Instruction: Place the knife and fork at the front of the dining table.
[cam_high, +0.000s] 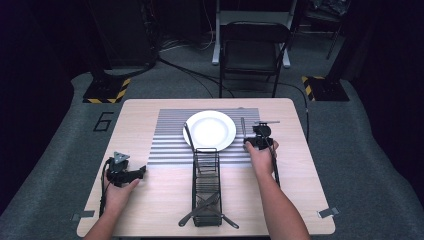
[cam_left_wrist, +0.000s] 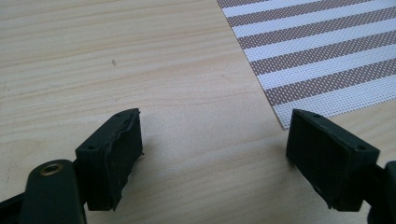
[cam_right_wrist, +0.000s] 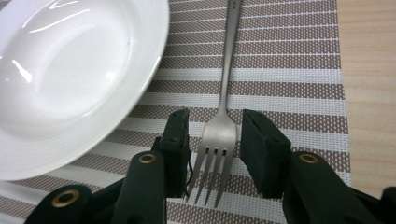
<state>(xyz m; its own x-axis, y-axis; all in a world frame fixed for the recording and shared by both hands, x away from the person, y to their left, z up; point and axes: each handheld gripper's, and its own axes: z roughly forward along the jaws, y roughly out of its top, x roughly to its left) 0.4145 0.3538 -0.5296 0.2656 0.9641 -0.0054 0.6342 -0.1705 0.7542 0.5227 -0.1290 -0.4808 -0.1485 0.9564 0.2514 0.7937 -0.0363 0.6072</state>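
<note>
A metal fork (cam_right_wrist: 223, 112) lies flat on the striped placemat (cam_right_wrist: 280, 60) to the right of a white plate (cam_right_wrist: 70, 79). Its tines point toward me and sit between the jaws of my right gripper (cam_right_wrist: 215, 140). A thin gap shows on each side of the tines, so the gripper is open around the fork. In the high view the right gripper (cam_high: 257, 137) is at the near end of the fork (cam_high: 243, 127), beside the plate (cam_high: 210, 130). My left gripper (cam_high: 142, 171) rests low at the table's left. Its jaws (cam_left_wrist: 215, 144) are wide open over bare wood.
A black wire cutlery caddy (cam_high: 206, 185) stands at the table's middle front, with utensils (cam_high: 207, 210) crossed at its near end. A dark utensil (cam_high: 189, 137) lies against the plate's left rim. A corner of the placemat (cam_left_wrist: 317, 56) lies ahead of the left gripper. A folding chair (cam_high: 252, 50) stands beyond the table.
</note>
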